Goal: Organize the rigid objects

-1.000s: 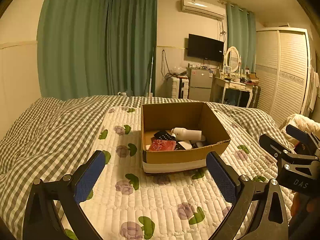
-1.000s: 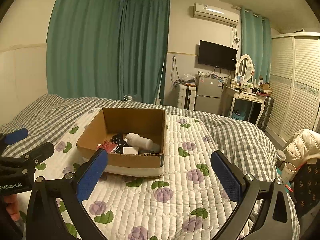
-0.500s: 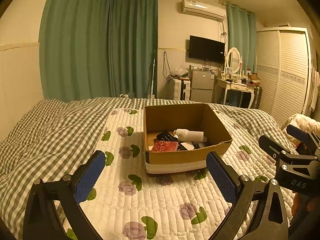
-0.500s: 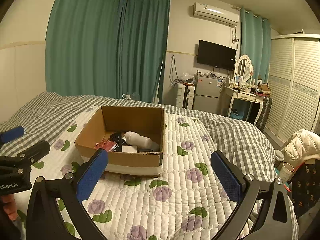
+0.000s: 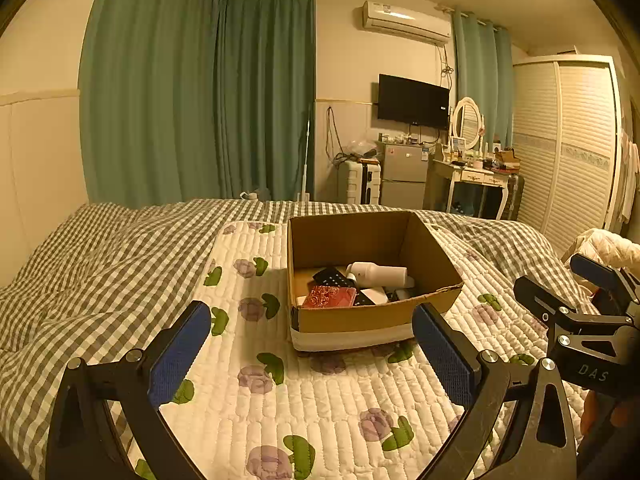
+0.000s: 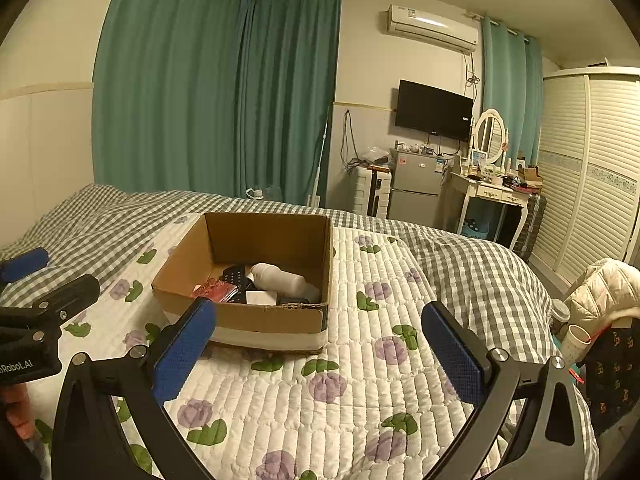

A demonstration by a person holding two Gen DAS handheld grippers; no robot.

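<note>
On the left lay the checked duvet, rumpled, with the white quilt printed with purple flowers spread over the middle of the bed; the left gripper hovered above that quilt, its blue-padded fingers spread wide and holding nothing; in the right wrist view its black frame showed at the far left edge. Ahead of it, near the middle, the cardboard box sat on the quilt, open at the top, a white band along its lower front. Inside lay the rigid objects: a red patterned packet at the front left, a black dotted item behind it, and a white bottle on its side towards the back, with a small white piece and dark things beside them that were too small to make out. Further right the right gripper hung over the quilt, just off the box's right front corner, its fingers likewise parted and empty; beyond it, at the bed's right edge, a cream padded jacket was draped.
</note>
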